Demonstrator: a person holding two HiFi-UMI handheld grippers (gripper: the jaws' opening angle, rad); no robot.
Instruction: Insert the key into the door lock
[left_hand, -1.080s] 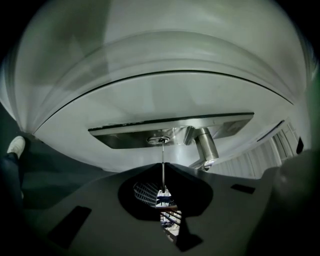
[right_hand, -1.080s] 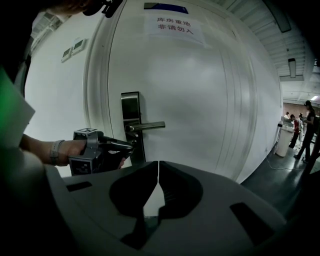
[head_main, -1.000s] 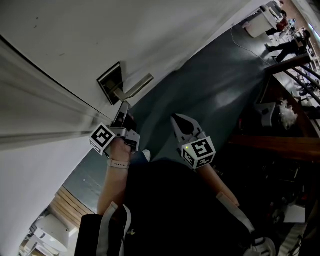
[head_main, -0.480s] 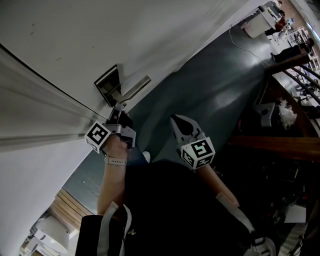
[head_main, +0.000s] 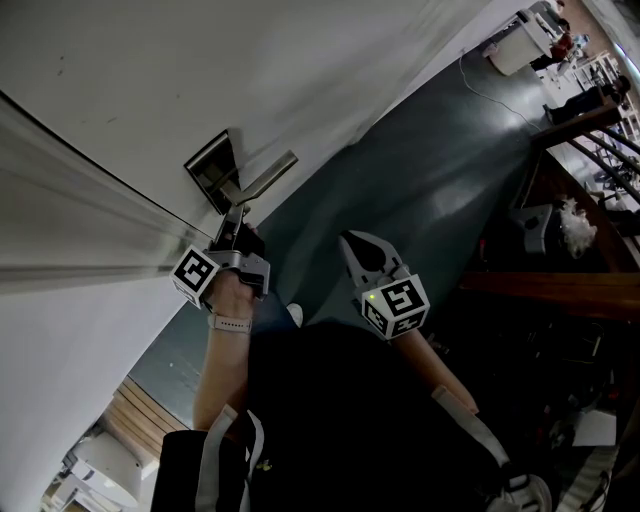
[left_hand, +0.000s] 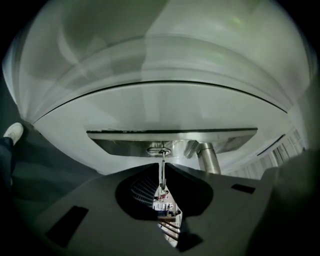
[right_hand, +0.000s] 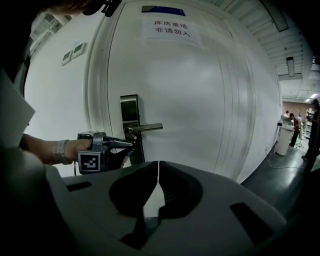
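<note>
A steel lock plate (head_main: 210, 170) with a lever handle (head_main: 266, 175) is on the white door (head_main: 300, 70). My left gripper (head_main: 234, 222) is shut on a thin metal key (left_hand: 161, 159), and its tip touches the round keyhole cylinder (left_hand: 159, 149) in the plate (left_hand: 115, 140), beside the handle's stub (left_hand: 207, 158). From the right gripper view, the left gripper (right_hand: 120, 144) is level with the plate's (right_hand: 129, 109) lower part, under the handle (right_hand: 148, 127). My right gripper (head_main: 353, 246) hangs back from the door, shut and empty (right_hand: 158, 170).
The door carries a paper sign (right_hand: 171, 28) up high. Dark floor (head_main: 430, 170) stretches right of the door. Desks and equipment (head_main: 590, 160) stand at the right, with people (right_hand: 295, 124) far down the room. A white shoe (left_hand: 13, 133) shows low left.
My left gripper has moved up to the lock plate with the key, whose tip now meets the keyhole. The right gripper has stayed in place.
</note>
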